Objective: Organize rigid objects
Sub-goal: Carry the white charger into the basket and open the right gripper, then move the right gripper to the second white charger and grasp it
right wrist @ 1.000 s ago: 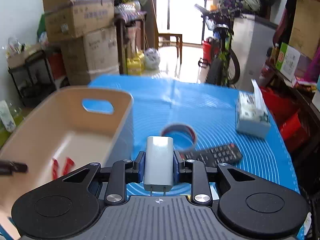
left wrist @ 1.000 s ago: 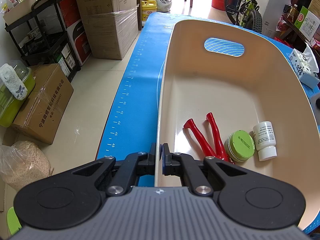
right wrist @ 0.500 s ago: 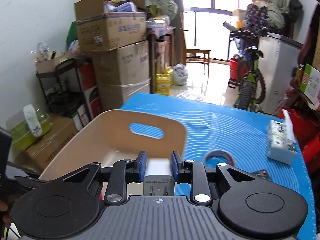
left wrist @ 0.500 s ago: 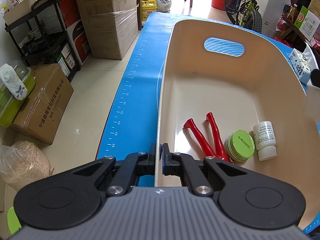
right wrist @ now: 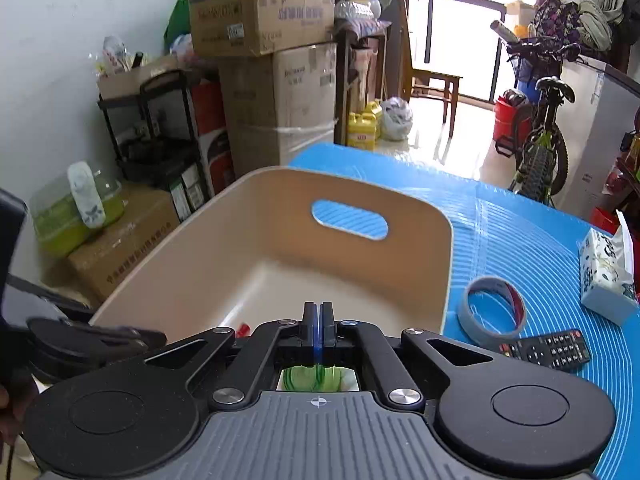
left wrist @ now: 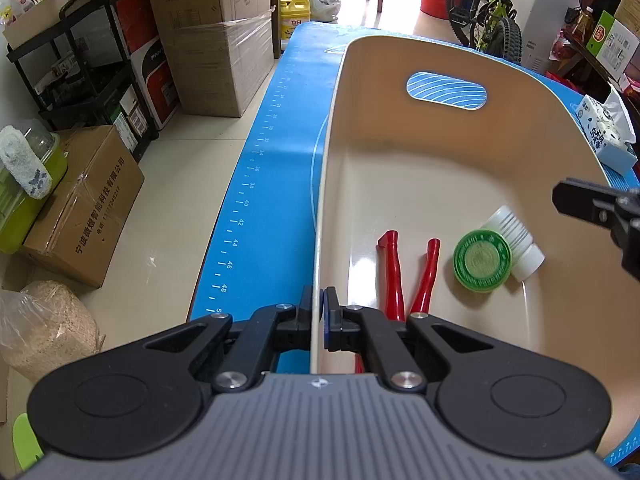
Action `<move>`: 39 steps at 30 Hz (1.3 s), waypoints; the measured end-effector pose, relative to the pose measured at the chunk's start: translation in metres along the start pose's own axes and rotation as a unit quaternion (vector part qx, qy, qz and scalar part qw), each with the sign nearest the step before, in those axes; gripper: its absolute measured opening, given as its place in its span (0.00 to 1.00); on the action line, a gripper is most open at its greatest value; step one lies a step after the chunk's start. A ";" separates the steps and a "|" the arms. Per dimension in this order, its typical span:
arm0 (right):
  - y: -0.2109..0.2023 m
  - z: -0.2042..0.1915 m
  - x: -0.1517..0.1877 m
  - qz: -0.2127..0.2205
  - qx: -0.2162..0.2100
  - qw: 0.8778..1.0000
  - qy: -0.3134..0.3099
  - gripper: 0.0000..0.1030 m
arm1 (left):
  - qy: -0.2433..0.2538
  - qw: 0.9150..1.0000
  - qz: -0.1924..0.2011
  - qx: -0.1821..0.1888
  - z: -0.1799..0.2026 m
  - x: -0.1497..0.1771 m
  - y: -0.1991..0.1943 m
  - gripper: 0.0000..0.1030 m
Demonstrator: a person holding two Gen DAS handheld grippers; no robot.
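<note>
Stands mid-sort, as judged: left gripper clenched on bin wall, lower centre; right gripper shut, empty; pliers, tin, bottle binned (tape roll, remote lower right); calls for reopening there.

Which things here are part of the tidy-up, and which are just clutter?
Job:
- beige bin, rim clamped by the left gripper
- in the bin: red-handled tool, green tin, white bottle
- on the mat, probably next: tape roll, remote

Lying about:
- tissue pack
- cardboard boxes
- bicycle
- yellow jugs
</note>
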State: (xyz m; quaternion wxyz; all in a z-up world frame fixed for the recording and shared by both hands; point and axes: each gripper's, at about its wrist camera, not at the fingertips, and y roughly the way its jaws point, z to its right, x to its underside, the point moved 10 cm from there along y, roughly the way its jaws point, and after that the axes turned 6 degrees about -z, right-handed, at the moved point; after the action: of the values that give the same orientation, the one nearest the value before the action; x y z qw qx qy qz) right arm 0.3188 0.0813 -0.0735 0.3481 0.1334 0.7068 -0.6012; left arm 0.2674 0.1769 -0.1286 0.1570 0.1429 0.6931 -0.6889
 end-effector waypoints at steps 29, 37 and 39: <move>-0.023 0.194 0.051 -0.018 0.137 0.982 0.129 0.46 | 0.001 1.000 0.000 -0.001 -0.001 -0.001 0.000 0.05; 0.010 0.214 0.081 -0.070 0.140 0.978 0.138 0.54 | 0.000 1.000 0.000 -0.001 -0.001 -0.001 0.000 0.05; 0.014 0.214 0.089 -0.080 0.142 0.978 0.133 0.54 | 0.001 1.000 0.000 -0.002 -0.001 -0.001 0.000 0.05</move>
State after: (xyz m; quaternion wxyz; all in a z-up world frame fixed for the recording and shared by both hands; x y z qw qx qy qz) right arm 0.3339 -0.1373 -0.1496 0.1796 0.2034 0.6621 -0.6985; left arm 0.2682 0.1775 -0.1287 0.1568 0.1435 0.6943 -0.6876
